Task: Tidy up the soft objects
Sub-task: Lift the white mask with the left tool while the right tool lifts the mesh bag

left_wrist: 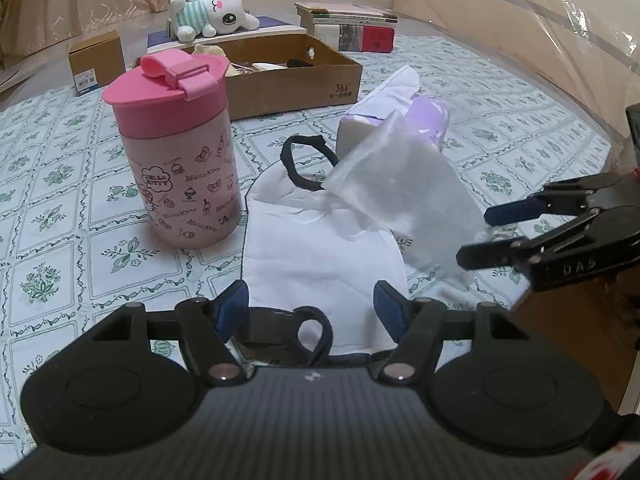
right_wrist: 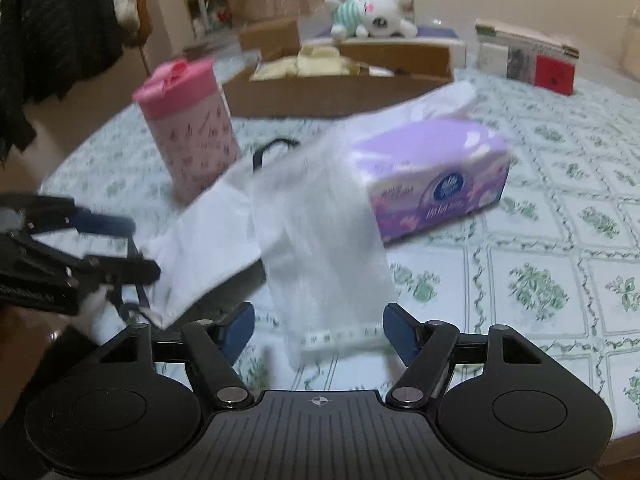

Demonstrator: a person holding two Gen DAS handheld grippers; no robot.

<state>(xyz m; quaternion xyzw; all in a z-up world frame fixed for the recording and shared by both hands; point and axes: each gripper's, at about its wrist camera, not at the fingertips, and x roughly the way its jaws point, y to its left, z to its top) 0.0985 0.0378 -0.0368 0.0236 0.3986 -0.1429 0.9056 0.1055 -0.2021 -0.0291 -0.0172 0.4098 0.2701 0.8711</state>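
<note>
A white cloth (left_wrist: 320, 248) with dark trim and black strap loops lies flat on the table. My left gripper (left_wrist: 312, 309) stands open over its near edge, and neither pad presses on it. A thin white tissue sheet (right_wrist: 320, 232), blurred, hangs loose over the cloth in front of a purple tissue pack (right_wrist: 436, 184). The sheet's lower edge sits between the fingers of my right gripper (right_wrist: 320, 332), which is open and not touching it. In the left wrist view the right gripper (left_wrist: 478, 236) comes in from the right, beside the tissue sheet (left_wrist: 400, 192). The left gripper (right_wrist: 140, 248) shows at the left edge.
A pink lidded cup (left_wrist: 180, 168) stands left of the cloth. Behind are an open cardboard box (left_wrist: 288, 76) holding soft items, a white plush toy (left_wrist: 212, 10) on a flat box, a book stack (left_wrist: 348, 24) and a small carton (left_wrist: 96, 62). A dark jacket (right_wrist: 60, 32) hangs far left.
</note>
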